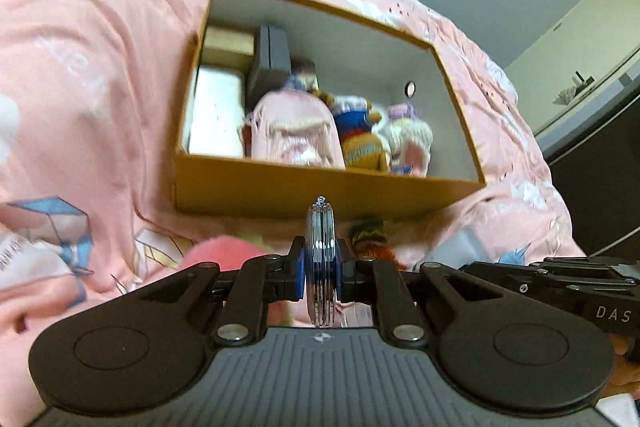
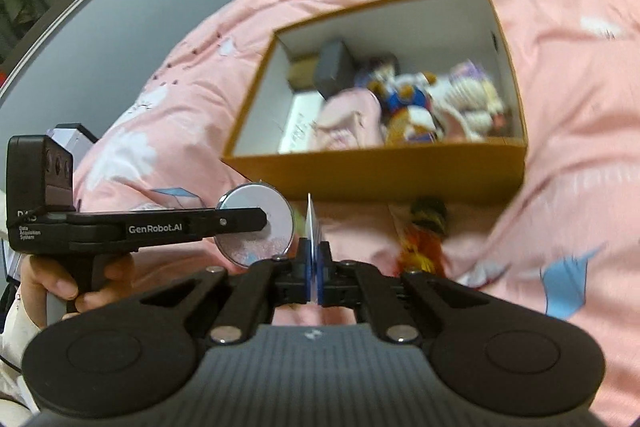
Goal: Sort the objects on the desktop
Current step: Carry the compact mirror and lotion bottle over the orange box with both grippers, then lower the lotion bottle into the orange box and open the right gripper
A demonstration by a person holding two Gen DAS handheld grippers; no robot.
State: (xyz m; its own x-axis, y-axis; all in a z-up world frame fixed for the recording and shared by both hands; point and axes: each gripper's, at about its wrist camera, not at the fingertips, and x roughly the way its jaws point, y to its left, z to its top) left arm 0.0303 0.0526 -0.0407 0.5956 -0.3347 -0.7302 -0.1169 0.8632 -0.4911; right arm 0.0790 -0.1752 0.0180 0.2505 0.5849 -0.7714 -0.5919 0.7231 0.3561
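Where the pink printed bedcover (image 1: 100, 75) spreads across nearly all of both views, an open cardboard box (image 1: 320, 193) with brown outer walls and a white interior sits on it and serves as the reference point. Inside the box, a white flat box (image 1: 216, 115) lies against the left wall, with a tan carton (image 1: 228, 45) and a dark grey case (image 1: 272, 61) toward the far left corner. A small pink backpack (image 1: 296, 131), a blue-and-orange knitted doll (image 1: 362, 141) and a white-and-lilac knitted doll (image 1: 408, 133) line the near wall inside. Outside the box, just before its near wall, a multicoloured knitted item (image 2: 424, 239) lies on the cover. The left gripper (image 1: 320, 269), raised in front of the near wall, has its jaws clamped on a round compact mirror (image 2: 256, 223), held edge-on. The right gripper (image 2: 314, 269), beside it, has its jaws closed on a thin flat card (image 2: 312, 227) standing upright.
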